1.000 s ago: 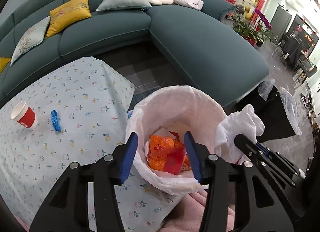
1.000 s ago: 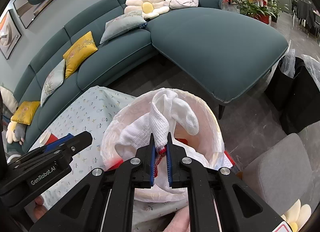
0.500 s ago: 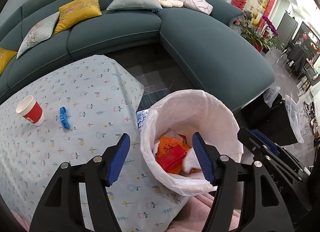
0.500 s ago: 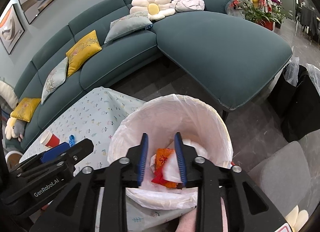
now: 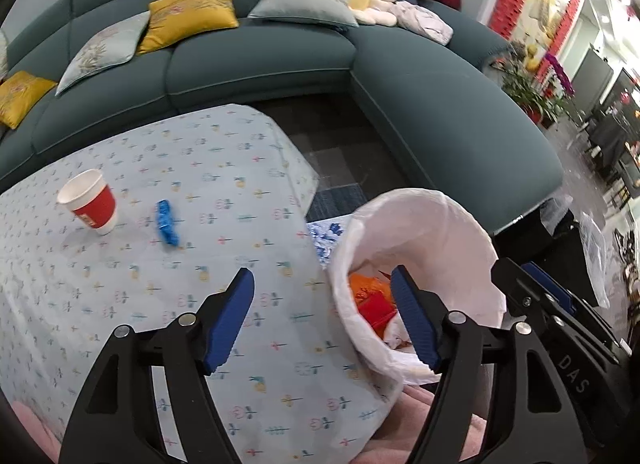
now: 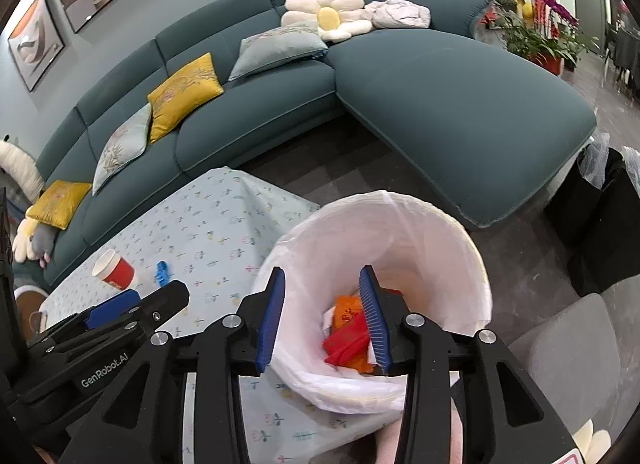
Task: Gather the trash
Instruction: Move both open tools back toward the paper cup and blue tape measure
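trash is still out on the tablecloth (image 5: 120, 304): a red paper cup (image 5: 90, 206) and a blue wrapper (image 5: 166, 222) just beside it, towards the far edge. a second ago the right gripper (image 6: 322, 314) pinched a white cloth over the lined bin (image 6: 460, 248); now its jaws are spread and empty, the cloth down among the orange and red scraps. the left gripper (image 5: 320, 316) gapes wide too, swung over the cloth's near edge, likely for the wrapper.

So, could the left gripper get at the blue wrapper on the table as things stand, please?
Probably yes: the left gripper is open and empty, and only bare tablecloth lies between it and the blue wrapper.
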Demonstrator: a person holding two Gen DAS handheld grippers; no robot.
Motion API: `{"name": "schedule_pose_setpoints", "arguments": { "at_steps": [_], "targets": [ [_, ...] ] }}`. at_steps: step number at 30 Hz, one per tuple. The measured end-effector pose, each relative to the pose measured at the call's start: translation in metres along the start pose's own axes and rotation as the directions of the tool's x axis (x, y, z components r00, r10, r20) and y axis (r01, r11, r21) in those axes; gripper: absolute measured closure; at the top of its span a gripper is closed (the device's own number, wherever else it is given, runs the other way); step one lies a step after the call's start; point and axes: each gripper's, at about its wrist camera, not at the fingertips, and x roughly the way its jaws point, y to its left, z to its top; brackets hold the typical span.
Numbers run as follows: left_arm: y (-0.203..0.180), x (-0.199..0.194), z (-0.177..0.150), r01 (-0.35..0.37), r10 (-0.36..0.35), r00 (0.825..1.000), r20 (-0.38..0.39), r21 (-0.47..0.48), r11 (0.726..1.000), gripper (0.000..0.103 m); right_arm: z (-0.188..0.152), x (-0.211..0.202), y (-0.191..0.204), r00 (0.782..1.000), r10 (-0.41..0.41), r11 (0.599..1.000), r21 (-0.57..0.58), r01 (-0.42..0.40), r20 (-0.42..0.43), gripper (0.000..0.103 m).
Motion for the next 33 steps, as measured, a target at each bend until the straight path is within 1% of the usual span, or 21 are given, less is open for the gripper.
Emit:
{"name": "schedule_pose_setpoints", "arguments": {
  "at_steps": [3, 5, 7, 21, 24, 26, 33],
  "targets": [
    [0.016, -0.005, 0.0, -0.013, 0.013, 1.0, 0.006, -0.028, 1.0, 0.033, -0.001, -0.001, 0.014, 1.0, 0.009, 1.0, -0.021, -0.009, -0.003, 0.06],
    [0.031, -0.009, -0.001, -0.026, 0.027, 0.999, 0.018, -0.062, 0.998, 0.029, -0.003, -0.002, 0.024, 1.0, 0.013, 0.999, -0.032, -0.013, -0.004, 0.054],
    [0.045, -0.012, -0.003, -0.036, 0.038, 0.999, 0.02, -0.088, 0.995, 0.029, -0.005, -0.002, 0.035, 1.0, 0.02, 0.999, -0.044, -0.02, -0.003, 0.052],
    [0.133, -0.021, -0.017, -0.09, 0.093, 0.996, 0.007, -0.203, 0.975, 0.028, -0.027, 0.012, 0.115, 0.996, 0.052, 0.984, -0.167, -0.063, -0.069, 0.051],
    [0.155, -0.021, -0.021, -0.111, 0.113, 0.994, -0.005, -0.23, 0.967, 0.027, -0.032, 0.019, 0.134, 0.995, 0.058, 0.978, -0.194, -0.073, -0.086, 0.051],
    [0.175, -0.02, -0.024, -0.129, 0.13, 0.991, -0.013, -0.257, 0.958, 0.025, -0.035, 0.025, 0.144, 0.993, 0.061, 0.976, -0.204, -0.08, -0.097, 0.051],
    [0.236, -0.013, -0.031, -0.192, 0.19, 0.981, -0.039, -0.325, 0.926, 0.021, -0.047, 0.058, 0.186, 0.983, 0.079, 0.962, -0.245, -0.118, -0.164, 0.051]
  ]
}}
